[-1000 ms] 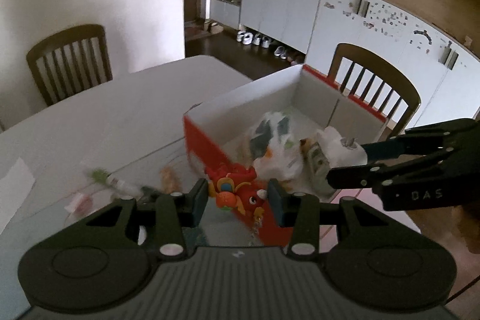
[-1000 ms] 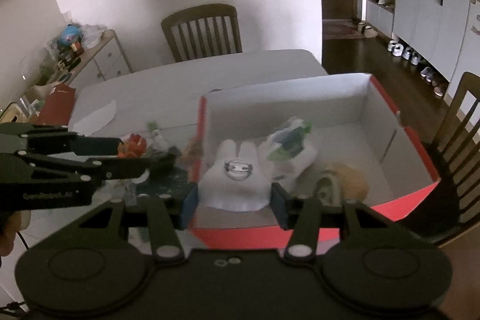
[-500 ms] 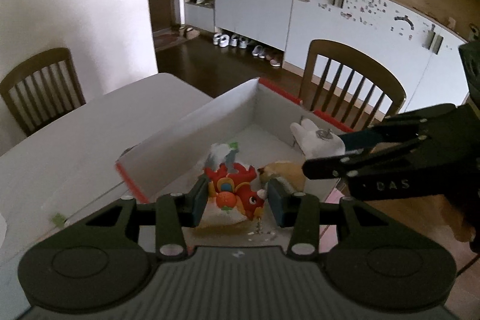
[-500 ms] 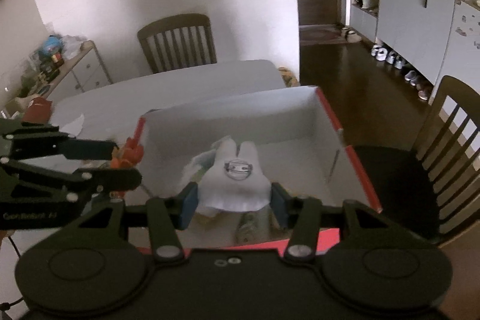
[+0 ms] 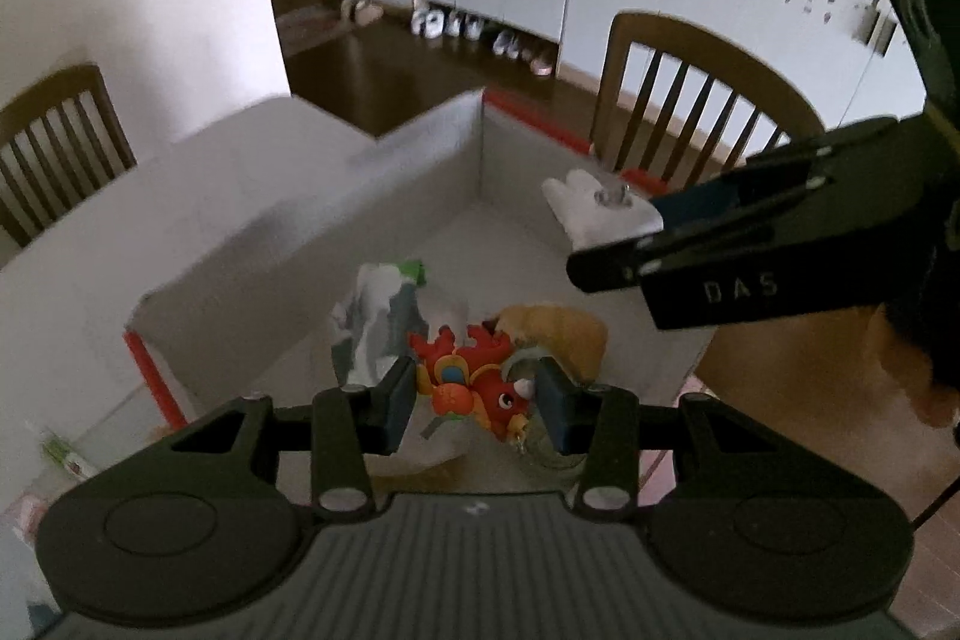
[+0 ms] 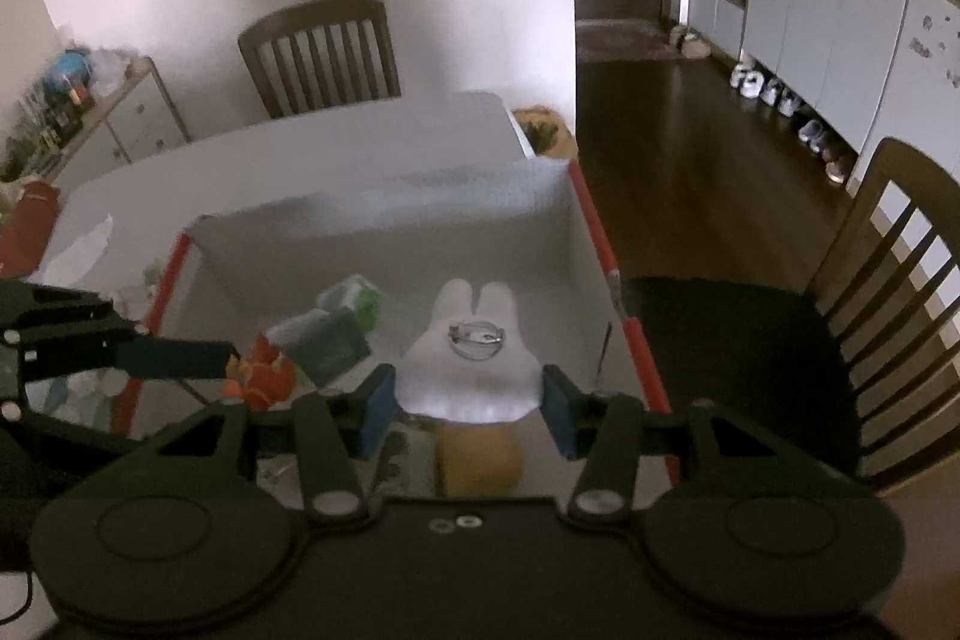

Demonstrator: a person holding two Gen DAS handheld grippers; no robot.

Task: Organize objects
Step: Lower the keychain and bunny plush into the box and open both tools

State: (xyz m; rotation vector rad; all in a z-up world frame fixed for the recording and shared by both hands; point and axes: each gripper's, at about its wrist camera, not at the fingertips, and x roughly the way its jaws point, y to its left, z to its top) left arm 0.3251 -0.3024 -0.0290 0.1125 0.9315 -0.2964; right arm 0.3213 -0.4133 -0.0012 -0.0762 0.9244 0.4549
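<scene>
Risk of a snag on release: red dragon toy (image 5: 474,382) clamped in left gripper (image 5: 474,394), white rabbit badge (image 6: 471,361) in right gripper (image 6: 468,400), both seemingly above crowded box (image 6: 591,226).

White table (image 6: 336,142) with red-edged box (image 6: 591,232), paper sheet (image 6: 81,259).

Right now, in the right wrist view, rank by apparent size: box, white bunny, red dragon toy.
1. box
2. white bunny, though it looms large in the near right hand-held gripper
3. red dragon toy, partly hidden
</scene>
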